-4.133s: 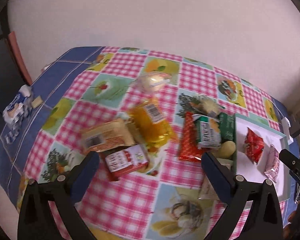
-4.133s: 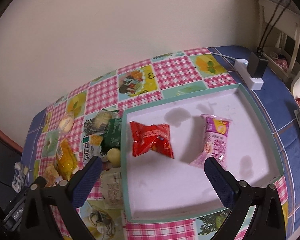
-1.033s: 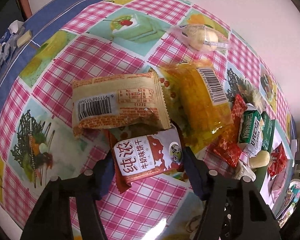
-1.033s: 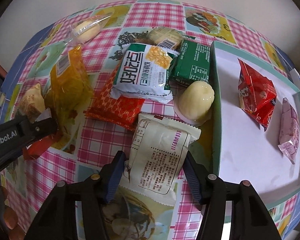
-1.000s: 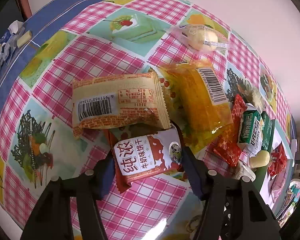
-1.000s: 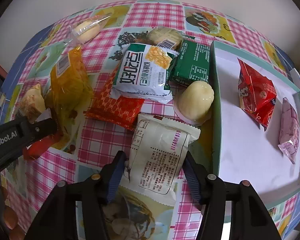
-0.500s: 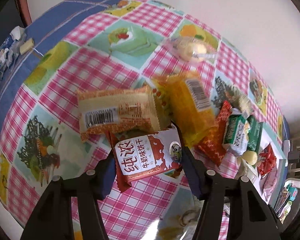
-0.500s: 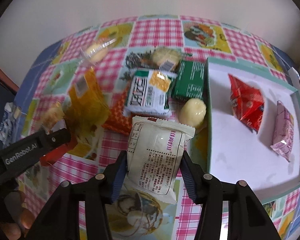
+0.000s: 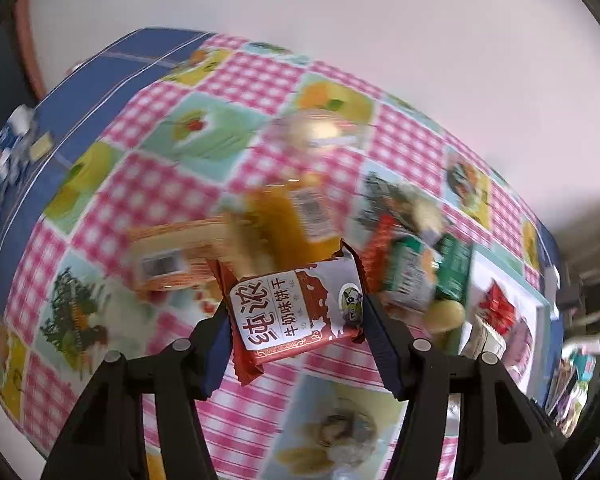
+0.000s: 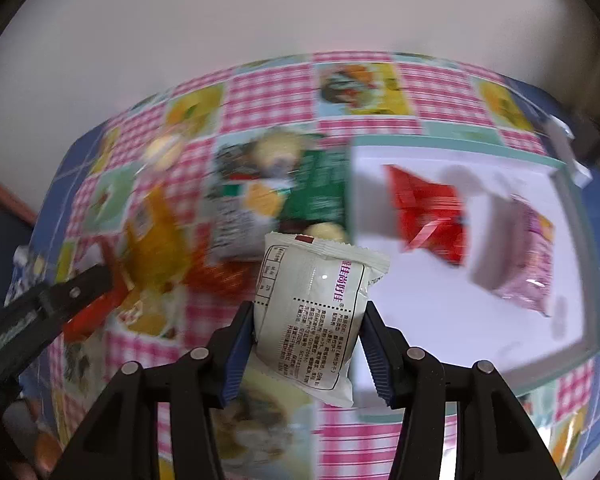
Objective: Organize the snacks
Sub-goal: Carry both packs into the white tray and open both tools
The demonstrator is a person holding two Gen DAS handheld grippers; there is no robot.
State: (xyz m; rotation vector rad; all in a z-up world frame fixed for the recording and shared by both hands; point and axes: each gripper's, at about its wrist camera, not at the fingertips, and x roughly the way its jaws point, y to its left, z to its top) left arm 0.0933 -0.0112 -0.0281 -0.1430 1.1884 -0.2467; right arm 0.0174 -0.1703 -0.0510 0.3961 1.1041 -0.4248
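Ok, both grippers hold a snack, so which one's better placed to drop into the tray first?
Right. The right gripper holds the white packet beside the tray. The left gripper, with the red biscuit packet, looks farther away, across the snack pile.

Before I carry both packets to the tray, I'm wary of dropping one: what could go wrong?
The left claw pinches the red biscuit packet only by its ends, so it could slip. The white packet in the right claw hangs tilted and might catch the tray rim.
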